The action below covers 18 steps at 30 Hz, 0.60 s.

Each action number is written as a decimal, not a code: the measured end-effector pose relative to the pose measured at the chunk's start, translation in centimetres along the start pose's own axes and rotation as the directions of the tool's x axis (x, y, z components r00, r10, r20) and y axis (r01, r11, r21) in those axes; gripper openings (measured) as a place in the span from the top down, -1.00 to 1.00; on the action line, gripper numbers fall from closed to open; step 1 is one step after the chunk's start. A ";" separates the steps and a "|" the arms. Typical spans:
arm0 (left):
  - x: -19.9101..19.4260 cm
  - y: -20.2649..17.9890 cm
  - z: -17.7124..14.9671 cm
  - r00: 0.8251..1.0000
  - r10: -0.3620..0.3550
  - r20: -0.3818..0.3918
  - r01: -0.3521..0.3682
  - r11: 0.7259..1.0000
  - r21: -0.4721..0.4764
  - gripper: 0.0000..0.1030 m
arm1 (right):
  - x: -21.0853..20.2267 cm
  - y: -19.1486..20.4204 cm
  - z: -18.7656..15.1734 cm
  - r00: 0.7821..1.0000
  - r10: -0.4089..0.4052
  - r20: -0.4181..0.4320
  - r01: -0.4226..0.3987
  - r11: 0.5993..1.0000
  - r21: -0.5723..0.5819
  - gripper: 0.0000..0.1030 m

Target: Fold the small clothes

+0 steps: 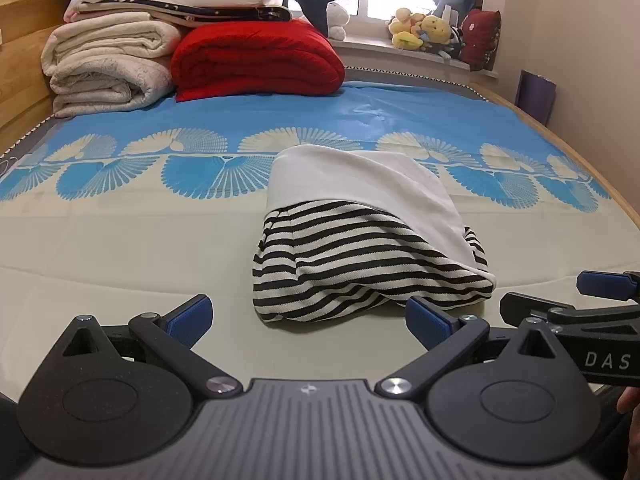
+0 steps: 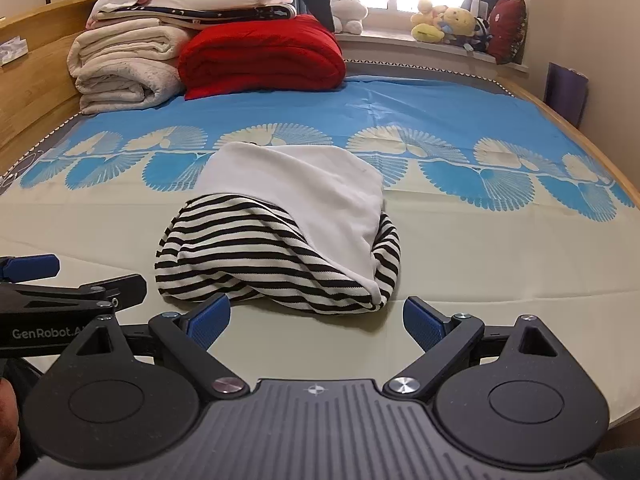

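Observation:
A small black-and-white striped garment (image 1: pixel 360 268) with a plain white panel folded over its top lies bunched on the bed, just ahead of both grippers; it also shows in the right wrist view (image 2: pixel 280 252). My left gripper (image 1: pixel 308 318) is open and empty, its fingertips just short of the garment's near edge. My right gripper (image 2: pixel 316 318) is open and empty, also just short of that edge. The right gripper shows at the right edge of the left wrist view (image 1: pixel 576 304), and the left gripper at the left edge of the right wrist view (image 2: pixel 60 284).
The bed has a cream and blue patterned sheet (image 1: pixel 120 240). Folded cream blankets (image 1: pixel 104 68), a red blanket (image 1: pixel 256 60) and stacked linens sit at the far left. Plush toys (image 1: pixel 424 28) line the windowsill. A wooden bed frame (image 1: pixel 20 60) runs along the left.

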<state>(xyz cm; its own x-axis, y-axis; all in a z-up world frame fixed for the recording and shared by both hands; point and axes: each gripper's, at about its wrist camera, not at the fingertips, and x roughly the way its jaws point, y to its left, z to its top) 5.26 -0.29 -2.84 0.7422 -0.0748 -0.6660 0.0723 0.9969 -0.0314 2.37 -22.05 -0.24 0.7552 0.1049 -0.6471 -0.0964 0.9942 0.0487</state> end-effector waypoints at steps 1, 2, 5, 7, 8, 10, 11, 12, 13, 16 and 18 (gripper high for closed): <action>0.0 0.0 0.0 1.000 0.000 -0.001 0.000 1.000 0.001 -0.99 | 0.0 0.0 0.0 1.000 0.003 0.000 -0.003 1.000 -0.003 -0.82; 0.1 -0.1 0.0 1.000 0.001 0.000 -0.001 1.000 0.003 -0.99 | 0.0 0.0 0.0 1.000 0.001 0.001 -0.001 1.000 -0.006 -0.82; 0.1 -0.1 0.0 1.000 0.000 -0.001 0.000 1.000 -0.002 -0.99 | -0.1 0.1 -0.1 1.000 0.000 0.004 0.001 1.000 -0.011 -0.82; 0.2 -0.1 0.0 1.000 -0.004 -0.003 0.004 1.000 -0.005 -0.99 | -0.1 0.1 0.0 1.000 0.000 0.006 0.000 1.000 -0.011 -0.82; 0.2 -0.1 0.0 1.000 -0.004 -0.003 0.004 1.000 -0.006 -0.99 | -0.1 0.1 0.0 1.000 -0.001 0.006 0.001 1.000 -0.011 -0.82; 0.3 0.0 0.0 1.000 -0.005 -0.003 0.005 1.000 -0.006 -0.99 | -0.1 0.1 0.0 1.000 0.000 0.006 0.000 1.000 -0.012 -0.82; 0.3 0.0 0.0 1.000 -0.006 -0.003 0.006 1.000 -0.007 -0.99 | -0.1 0.1 0.0 1.000 0.000 0.006 0.000 1.000 -0.012 -0.82; 0.3 0.1 0.0 1.000 -0.007 -0.003 0.007 1.000 -0.005 -0.99 | -0.1 0.1 0.0 1.000 0.001 0.006 0.000 1.000 -0.012 -0.82; 0.3 0.1 0.0 1.000 -0.007 -0.002 0.007 1.000 -0.004 -0.99 | -0.1 0.1 0.0 1.000 0.000 0.006 0.000 1.000 -0.012 -0.82; 0.2 0.0 0.1 1.000 -0.007 -0.002 0.007 1.000 -0.004 -0.99 | -0.1 0.0 0.0 1.000 0.000 0.006 0.000 1.000 -0.013 -0.82; 0.2 0.0 0.1 1.000 -0.007 -0.002 0.007 1.000 -0.005 -0.99 | -0.1 0.0 0.0 1.000 0.000 0.006 0.000 1.000 -0.013 -0.82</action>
<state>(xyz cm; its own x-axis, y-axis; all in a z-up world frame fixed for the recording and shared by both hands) 5.49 -0.32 -2.96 0.7405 -0.0818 -0.6670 0.0745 0.9964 -0.0395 2.25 -22.03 -0.18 0.7592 0.1049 -0.6423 -0.1047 0.9938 0.0385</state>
